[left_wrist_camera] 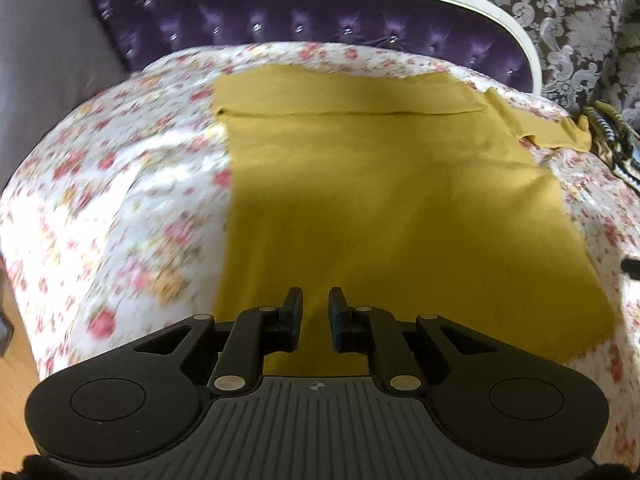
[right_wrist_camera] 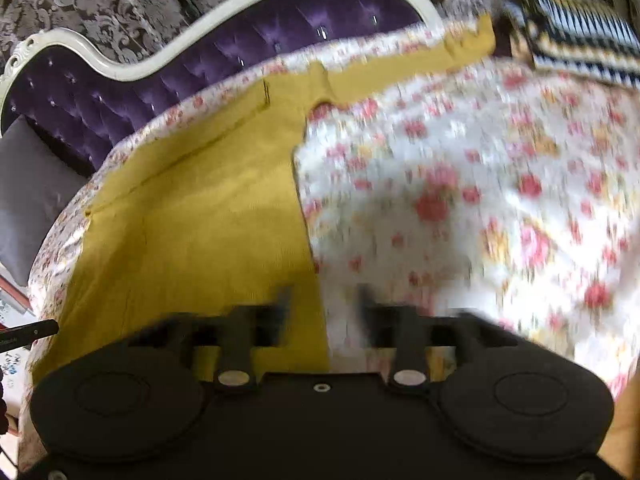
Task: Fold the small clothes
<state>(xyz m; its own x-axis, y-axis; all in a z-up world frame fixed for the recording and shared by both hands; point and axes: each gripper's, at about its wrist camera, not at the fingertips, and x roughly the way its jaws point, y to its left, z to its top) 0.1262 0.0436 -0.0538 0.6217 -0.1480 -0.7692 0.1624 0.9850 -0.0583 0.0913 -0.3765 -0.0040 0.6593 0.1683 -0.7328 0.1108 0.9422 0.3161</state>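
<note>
A mustard-yellow garment (left_wrist_camera: 380,200) lies flat on a floral bedspread (left_wrist_camera: 120,200), with a fold line across its far part and one sleeve (left_wrist_camera: 560,132) stretched out to the right. My left gripper (left_wrist_camera: 315,300) is open and empty above the garment's near edge. In the right wrist view the garment (right_wrist_camera: 208,220) lies at the left and its sleeve (right_wrist_camera: 400,68) runs to the far right. My right gripper (right_wrist_camera: 324,300) is open and empty over the garment's right edge, blurred by motion.
A purple tufted headboard (left_wrist_camera: 280,20) with a white frame stands behind the bed. A grey cushion (left_wrist_camera: 40,60) sits at the far left. A black, white and yellow patterned cloth (right_wrist_camera: 580,40) lies at the bed's far right. Wooden floor (left_wrist_camera: 16,360) shows at the left.
</note>
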